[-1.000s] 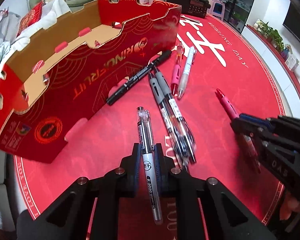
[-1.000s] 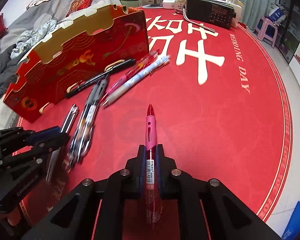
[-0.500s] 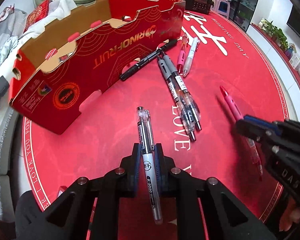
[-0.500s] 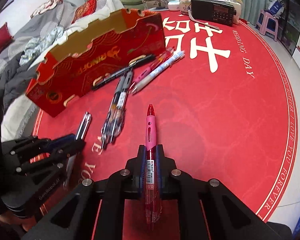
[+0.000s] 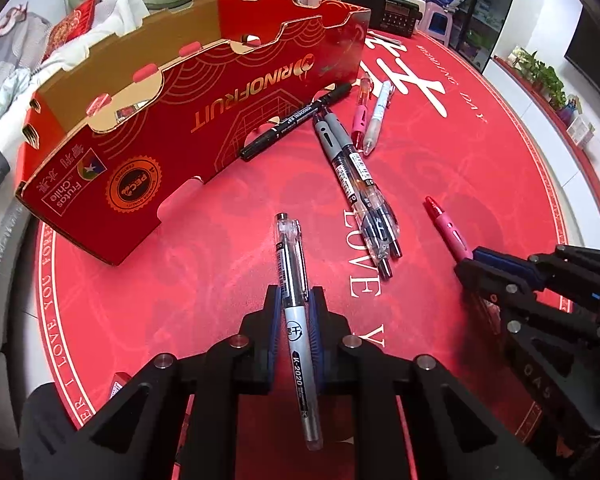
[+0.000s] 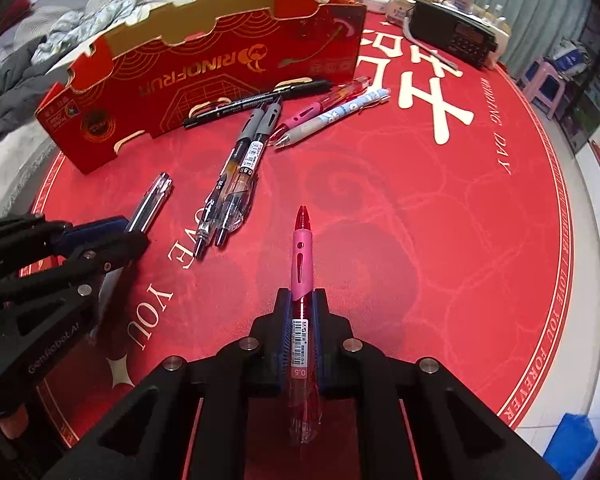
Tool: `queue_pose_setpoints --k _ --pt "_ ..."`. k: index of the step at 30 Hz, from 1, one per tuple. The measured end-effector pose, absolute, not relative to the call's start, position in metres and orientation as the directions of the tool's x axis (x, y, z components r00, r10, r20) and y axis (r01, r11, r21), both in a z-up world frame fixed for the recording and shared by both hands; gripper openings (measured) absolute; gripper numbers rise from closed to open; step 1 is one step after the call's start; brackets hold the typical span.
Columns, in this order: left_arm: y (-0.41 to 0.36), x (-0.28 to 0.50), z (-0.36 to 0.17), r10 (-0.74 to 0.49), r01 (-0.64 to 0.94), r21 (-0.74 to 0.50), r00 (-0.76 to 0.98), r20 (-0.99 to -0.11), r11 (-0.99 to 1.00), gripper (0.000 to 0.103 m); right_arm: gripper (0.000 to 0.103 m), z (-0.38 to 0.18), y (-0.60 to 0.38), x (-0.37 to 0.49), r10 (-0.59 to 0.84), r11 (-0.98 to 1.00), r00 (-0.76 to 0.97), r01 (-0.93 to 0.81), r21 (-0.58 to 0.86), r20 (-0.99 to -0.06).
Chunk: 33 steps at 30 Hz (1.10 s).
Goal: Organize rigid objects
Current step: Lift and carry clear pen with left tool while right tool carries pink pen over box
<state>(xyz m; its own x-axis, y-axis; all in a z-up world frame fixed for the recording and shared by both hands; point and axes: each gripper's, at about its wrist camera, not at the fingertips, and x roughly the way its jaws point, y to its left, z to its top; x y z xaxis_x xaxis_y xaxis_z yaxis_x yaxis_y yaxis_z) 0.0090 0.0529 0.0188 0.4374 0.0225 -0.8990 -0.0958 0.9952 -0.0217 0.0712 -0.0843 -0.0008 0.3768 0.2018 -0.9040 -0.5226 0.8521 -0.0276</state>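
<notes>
My left gripper (image 5: 294, 294) is shut on a clear and white pen (image 5: 292, 264), held above the red table mat. My right gripper (image 6: 302, 294) is shut on a red pen with a pink grip (image 6: 302, 256); it also shows in the left wrist view (image 5: 446, 226). A red open cardboard box (image 5: 220, 112) stands at the back left. Beside it lie a black marker (image 5: 296, 120), two grey-grip pens (image 5: 352, 172), a pink pen (image 5: 360, 112) and a white pen (image 5: 376, 120). The left gripper also shows in the right wrist view (image 6: 136, 236).
A black radio (image 6: 456, 36) and several jars stand at the table's far edge. Clothes and cushions lie behind the box (image 6: 200, 80). The round mat's edge (image 6: 560, 280) curves along the right.
Both grippers have lifted and drawn back from the box with their pens; the box and loose pens look farther away and have not moved.
</notes>
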Motion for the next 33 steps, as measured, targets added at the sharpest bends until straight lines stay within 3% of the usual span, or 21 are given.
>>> queue_pose_setpoints --k 33 --pt "0.053 -0.004 0.052 0.092 -0.151 0.019 0.491 -0.866 0.988 0.014 0.011 0.054 -0.072 0.049 0.307 0.855 0.465 -0.517 0.027 -0.830"
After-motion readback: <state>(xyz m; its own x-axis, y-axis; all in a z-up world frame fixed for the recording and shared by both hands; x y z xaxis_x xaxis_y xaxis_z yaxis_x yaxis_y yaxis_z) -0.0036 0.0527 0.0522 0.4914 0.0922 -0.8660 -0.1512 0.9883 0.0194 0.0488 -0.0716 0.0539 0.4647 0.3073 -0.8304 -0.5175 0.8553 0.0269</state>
